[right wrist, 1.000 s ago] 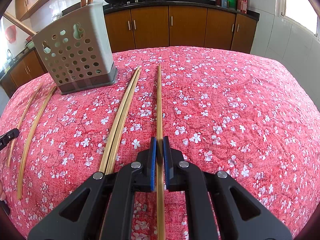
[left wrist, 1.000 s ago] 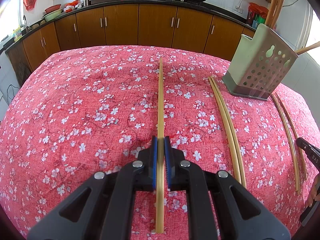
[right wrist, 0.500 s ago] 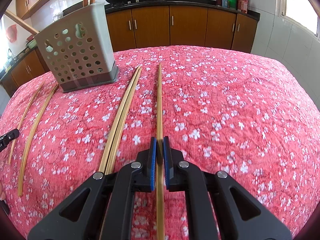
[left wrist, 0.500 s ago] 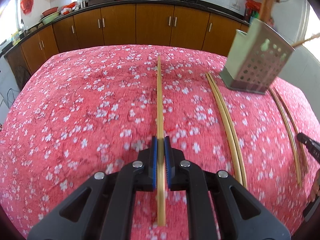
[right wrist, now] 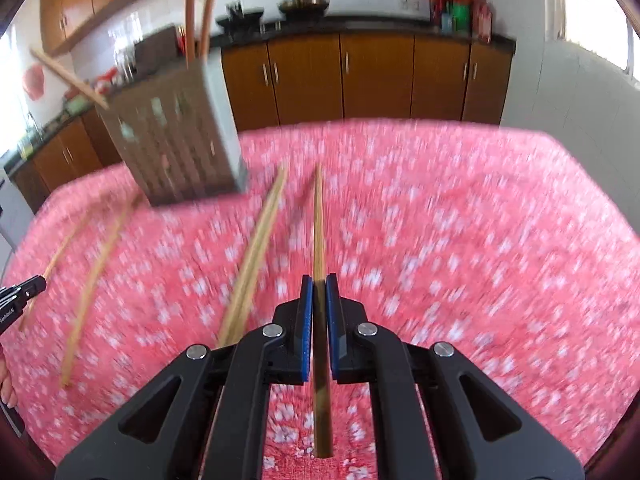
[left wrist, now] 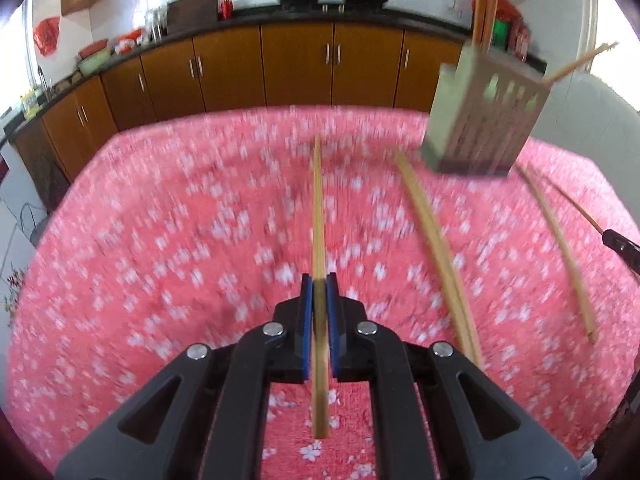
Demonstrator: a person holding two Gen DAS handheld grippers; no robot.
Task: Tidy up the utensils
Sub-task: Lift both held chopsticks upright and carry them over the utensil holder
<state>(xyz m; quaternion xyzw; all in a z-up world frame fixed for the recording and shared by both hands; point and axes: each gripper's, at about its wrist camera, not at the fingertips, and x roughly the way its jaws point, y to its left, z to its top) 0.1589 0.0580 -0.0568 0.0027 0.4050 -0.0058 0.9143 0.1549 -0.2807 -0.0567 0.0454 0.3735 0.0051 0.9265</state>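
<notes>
A: Bamboo chopstick clamped between the blue pads of the left gripper, running up mid-frame over the floral cloth?

B: Yes. Right gripper likewise grips a stick. Holder stands upper left in its view, a pair lying just below it.

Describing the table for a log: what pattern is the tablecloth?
The tablecloth is red-pink with small white blossoms, clearest in the left wrist view despite blur.
</notes>
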